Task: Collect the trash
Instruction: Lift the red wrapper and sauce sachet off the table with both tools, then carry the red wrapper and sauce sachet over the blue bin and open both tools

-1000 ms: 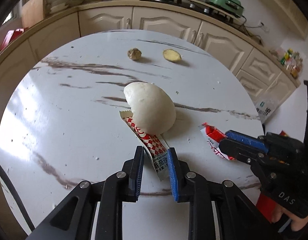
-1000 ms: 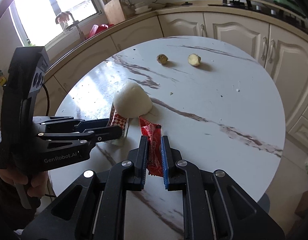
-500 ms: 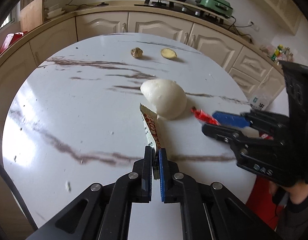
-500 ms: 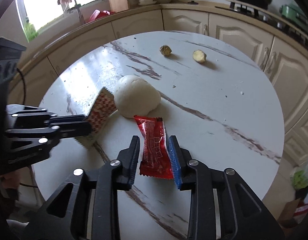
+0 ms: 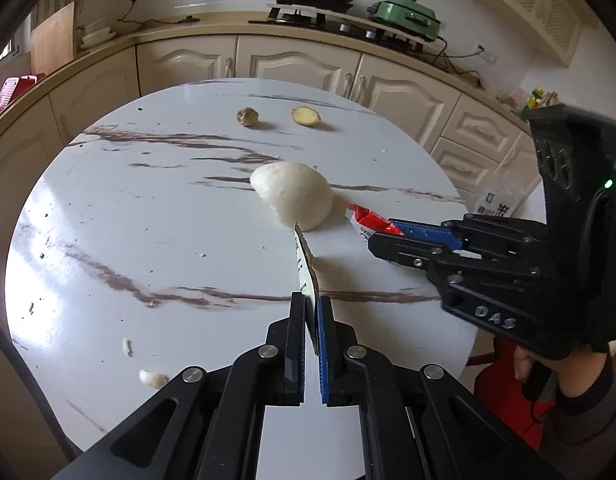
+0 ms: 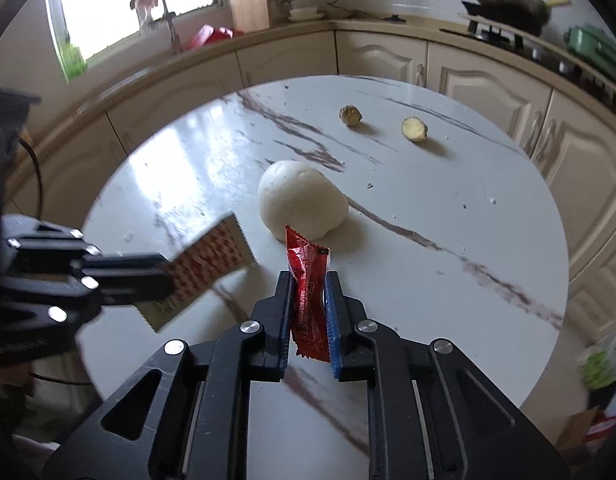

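Note:
My left gripper is shut on a red-checked sauce packet and holds it edge-on above the round marble table. The same packet shows flat in the right wrist view, held by the left gripper. My right gripper is shut on a red packet, lifted off the table. It also shows in the left wrist view, in the right gripper. A white bun lies mid-table just beyond both packets.
Two ginger pieces lie at the table's far side. A garlic clove and crumbs lie near the left front edge. Cream cabinets curve behind the table, with a stove and pans on top.
Both grippers have lifted and pulled back from the bun with their packets. The right gripper, open around the red packet half a second ago, has shut on it.

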Motion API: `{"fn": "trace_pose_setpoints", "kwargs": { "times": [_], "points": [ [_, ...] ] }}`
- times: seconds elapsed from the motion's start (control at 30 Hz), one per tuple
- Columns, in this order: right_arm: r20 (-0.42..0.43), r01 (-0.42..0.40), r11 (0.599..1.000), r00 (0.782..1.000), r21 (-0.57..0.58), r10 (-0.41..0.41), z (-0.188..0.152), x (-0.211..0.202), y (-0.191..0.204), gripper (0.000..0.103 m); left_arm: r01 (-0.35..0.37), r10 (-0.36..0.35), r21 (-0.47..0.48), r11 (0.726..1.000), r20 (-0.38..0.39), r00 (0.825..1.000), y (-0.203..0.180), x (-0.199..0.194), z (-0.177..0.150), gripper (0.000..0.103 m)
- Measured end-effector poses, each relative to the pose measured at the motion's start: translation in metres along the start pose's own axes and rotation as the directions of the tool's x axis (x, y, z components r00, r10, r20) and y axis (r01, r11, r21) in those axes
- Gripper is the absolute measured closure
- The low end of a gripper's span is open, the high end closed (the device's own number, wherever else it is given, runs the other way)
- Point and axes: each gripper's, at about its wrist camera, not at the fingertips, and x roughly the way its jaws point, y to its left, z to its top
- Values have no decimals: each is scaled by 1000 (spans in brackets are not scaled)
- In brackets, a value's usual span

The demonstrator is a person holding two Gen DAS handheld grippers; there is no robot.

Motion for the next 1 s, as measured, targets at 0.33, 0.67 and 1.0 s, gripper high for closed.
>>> {"fn": "trace_pose_setpoints", "kwargs": {
  "times": [0.33, 0.67, 1.0],
  "points": [
    [97, -101, 990, 991, 101, 91, -12, -36, -23, 88, 42, -43, 56, 998, 34, 998, -39, -13, 0, 103],
    [168, -114, 983, 982, 147, 88, -29, -69, -46, 88, 56, -61, 112, 992, 42, 997, -80, -10, 12, 103],
    [238, 28, 957, 966, 290, -101, -89, -148, -124, 88, 176, -182, 254, 951, 2, 983, -195, 35, 45, 103]
  ]
}}
